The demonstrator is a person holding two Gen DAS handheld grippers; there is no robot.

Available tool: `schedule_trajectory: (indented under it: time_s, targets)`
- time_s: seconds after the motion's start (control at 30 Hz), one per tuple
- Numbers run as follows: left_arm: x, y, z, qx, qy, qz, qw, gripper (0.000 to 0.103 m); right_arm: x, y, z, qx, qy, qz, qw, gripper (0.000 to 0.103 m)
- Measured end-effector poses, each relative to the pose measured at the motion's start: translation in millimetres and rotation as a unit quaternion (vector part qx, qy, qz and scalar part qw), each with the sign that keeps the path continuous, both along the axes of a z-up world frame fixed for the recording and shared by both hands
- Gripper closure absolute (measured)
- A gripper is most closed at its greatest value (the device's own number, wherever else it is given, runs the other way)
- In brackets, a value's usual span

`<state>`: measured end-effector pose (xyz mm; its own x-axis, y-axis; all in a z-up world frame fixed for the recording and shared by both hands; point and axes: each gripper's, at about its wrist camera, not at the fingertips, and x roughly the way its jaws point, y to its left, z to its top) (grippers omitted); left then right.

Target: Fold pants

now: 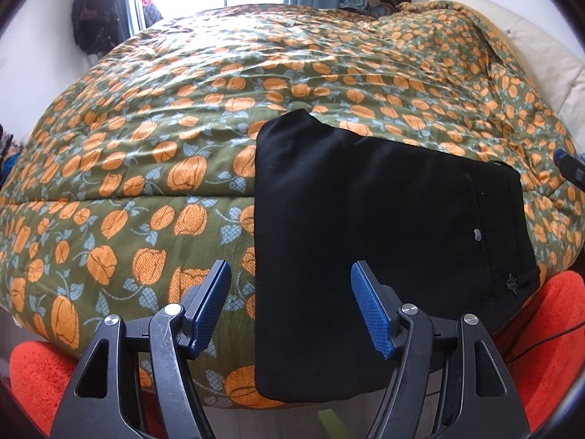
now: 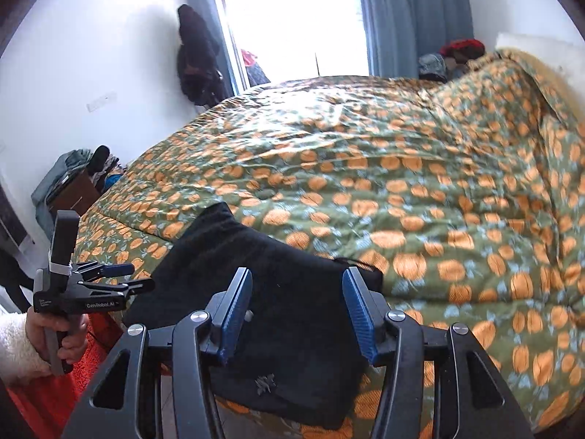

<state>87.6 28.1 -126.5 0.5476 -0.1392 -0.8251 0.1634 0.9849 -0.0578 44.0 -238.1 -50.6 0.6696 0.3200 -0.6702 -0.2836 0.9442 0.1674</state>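
The black pants (image 1: 365,219) are seen folded into a compact rectangle on the quilt (image 1: 182,128) of the bed, at its near edge, with one short end draped slightly over that edge. A small pale button (image 1: 477,234) and a drawstring knot (image 1: 510,281) are visible toward the right end of the fold in the left wrist view.

The left gripper (image 1: 290,311) is held above the near edge of the bed, its blue-padded fingers (image 1: 210,311) spread wide with nothing between them; the left edge of the pants is seen in the gap, lying below on the quilt and not pressed by the pads.

The right gripper (image 2: 297,314) is held over the pants (image 2: 278,292) near the waistband end, its fingers (image 2: 360,314) parted at a middling width and nothing clamped between them; the cloth lies flat beneath.

In the right wrist view the left gripper (image 2: 124,276) is seen off the near left corner of the bed, gripped by a hand (image 2: 55,333) in a fuzzy white sleeve (image 2: 18,347). An orange rug (image 1: 541,329) is seen on the floor by the bed.
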Motion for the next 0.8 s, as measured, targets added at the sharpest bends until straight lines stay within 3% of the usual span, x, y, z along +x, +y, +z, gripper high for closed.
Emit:
schedule_trajectory:
  time_s: [0.13,0.23,0.27,0.3,0.43,0.67,0.73,0.8]
  targets:
    - [-4.4,-2.7,-7.7,0.007,0.003,-0.004,1.0,0.029,18.7,23.6,-39.4,-0.004,0.015,0.015,1.0,0.05]
    - [-2.7,-5.7,-28.8,0.017,0.029,-0.013,0.9994,0.028,31.6,14.8,-111.0,-0.027,0.1,-0.013,0.994,0.048]
    - [-3.2,-6.0,-33.6,0.013,0.034,-0.015,0.9992,0.027,30.9,9.4,-129.9,-0.015,0.113,-0.019,0.993,0.048]
    - [-3.3,-5.5,-36.5,0.01,0.038,-0.014,0.9991,0.026,25.0,5.2,-134.8,-0.004,0.095,-0.023,0.995,0.048]
    - [-0.8,-4.6,-31.2,0.003,0.036,-0.011,0.9993,0.025,19.8,14.6,-114.7,-0.047,0.074,-0.011,0.996,0.048]
    - [-10.1,-13.3,-9.5,0.0,-0.004,-0.019,0.9998,0.025,-31.0,16.9,-55.2,-0.032,0.011,0.004,0.999,0.046]
    - [-9.6,-19.6,-13.6,0.009,0.0,-0.03,0.9995,0.025,-46.0,21.9,-60.1,-0.04,0.02,0.016,0.999,0.039]
    - [-6.0,-26.5,-28.2,0.031,0.026,-0.035,0.9986,0.024,-50.0,24.2,-86.6,-0.059,0.066,0.017,0.996,0.038]
